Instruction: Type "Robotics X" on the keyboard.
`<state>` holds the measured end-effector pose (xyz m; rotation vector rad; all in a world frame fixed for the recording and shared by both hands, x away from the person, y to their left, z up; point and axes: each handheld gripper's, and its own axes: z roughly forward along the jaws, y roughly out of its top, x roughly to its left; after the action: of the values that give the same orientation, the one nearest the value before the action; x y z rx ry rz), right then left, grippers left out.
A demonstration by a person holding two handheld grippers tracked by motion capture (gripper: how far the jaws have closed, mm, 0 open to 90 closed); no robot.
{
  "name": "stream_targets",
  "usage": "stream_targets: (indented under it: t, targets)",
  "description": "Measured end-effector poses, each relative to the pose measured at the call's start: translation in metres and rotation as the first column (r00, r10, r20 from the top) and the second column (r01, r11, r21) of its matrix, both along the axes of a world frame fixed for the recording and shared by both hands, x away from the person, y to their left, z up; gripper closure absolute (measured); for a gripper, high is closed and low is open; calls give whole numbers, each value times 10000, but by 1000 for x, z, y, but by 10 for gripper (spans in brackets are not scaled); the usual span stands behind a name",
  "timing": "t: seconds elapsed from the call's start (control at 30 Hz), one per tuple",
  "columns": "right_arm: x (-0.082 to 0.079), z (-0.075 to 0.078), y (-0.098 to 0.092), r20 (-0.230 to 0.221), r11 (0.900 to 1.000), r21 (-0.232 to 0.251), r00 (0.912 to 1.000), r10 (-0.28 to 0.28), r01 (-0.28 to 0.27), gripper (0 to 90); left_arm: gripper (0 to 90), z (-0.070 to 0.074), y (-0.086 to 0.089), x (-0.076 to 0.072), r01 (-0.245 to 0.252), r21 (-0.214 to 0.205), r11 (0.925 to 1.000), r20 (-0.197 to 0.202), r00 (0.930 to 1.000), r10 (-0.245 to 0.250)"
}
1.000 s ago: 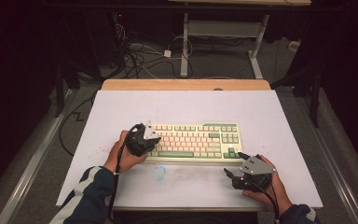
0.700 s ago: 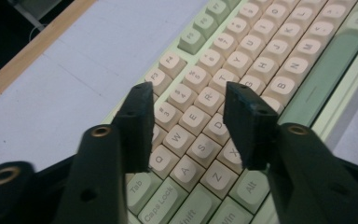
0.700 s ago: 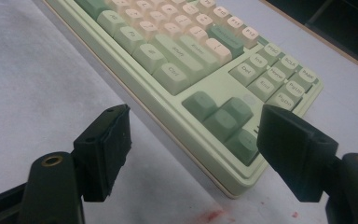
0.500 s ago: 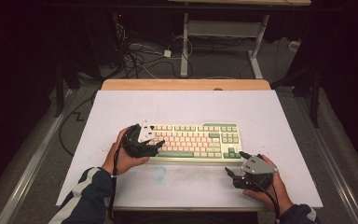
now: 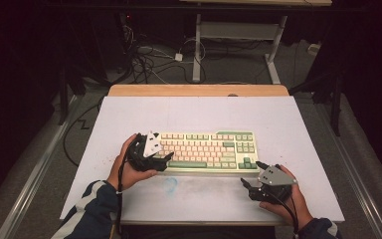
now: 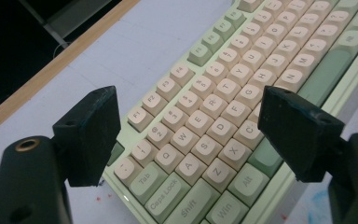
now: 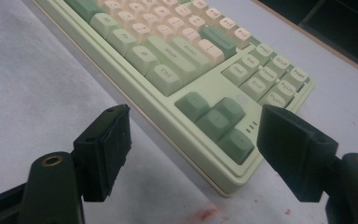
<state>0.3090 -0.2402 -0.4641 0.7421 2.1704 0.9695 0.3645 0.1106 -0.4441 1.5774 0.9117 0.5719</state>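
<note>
The keyboard point(image 5: 206, 151), pale green with cream keys, lies flat near the middle of the white table point(image 5: 288, 124), its long side running left to right. The left gripper point(image 5: 161, 158) hangs over its left end, and its jaws have just been opening; they now stand wide apart above the letter rows with no key pressed between them. The right gripper point(image 5: 251, 174) sits just near of the keyboard's right corner, jaws also spread with nothing in them, the arrow keys point(image 7: 216, 120) framed between.

The risk, I judge, is a lopsided grab: if one jaw lands on keycaps rather than the case edge, caps could pop off or the board could skid and twist across the smooth surface.

Whether the left jaws touch the keys cannot be told. The keyboard's near left edge is hidden under the left gripper in the high view, and any cable is not discernible.
</note>
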Motion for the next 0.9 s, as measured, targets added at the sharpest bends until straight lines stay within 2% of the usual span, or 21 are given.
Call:
stream_targets:
  t: [0.07, 0.17, 0.37, 0.5, 0.73, 0.83, 0.9]
  targets:
    - [0, 0, -1, 0, 10000, 48, 10000, -22, 22, 264, 198, -3, 3, -3, -89, 39, 10000, 56, 9999, 88]
    - [0, 1, 0, 17, 10000, 28, 10000, -36, 36, 265, 203, -8, 7, -7, -171, 380, 9991, 129, 9998, 167]
    - [-1, 2, -1, -77, 10000, 68, 10000, 52, -51, 302, 193, -10, 21, -12, -235, 55, 9997, -140, 9996, 236]
    - [-3, 4, -1, -76, 9995, 219, 9997, 248, -246, 328, 192, -16, 29, -16, -351, 177, 9992, -309, 9989, 356]
    - [-1, 3, -1, -59, 9994, 304, 9999, 141, -139, 322, 192, -22, 36, -25, -456, 218, 9987, -444, 9979, 465]
    - [-1, 4, -1, -6, 9996, 287, 10000, 72, -72, 309, 210, -24, 36, -30, -322, 126, 9994, -559, 9979, 329]
    - [0, 4, 0, -21, 9994, 326, 10000, 91, -90, 309, 225, -26, 36, -34, -246, 293, 9993, -635, 9976, 264]
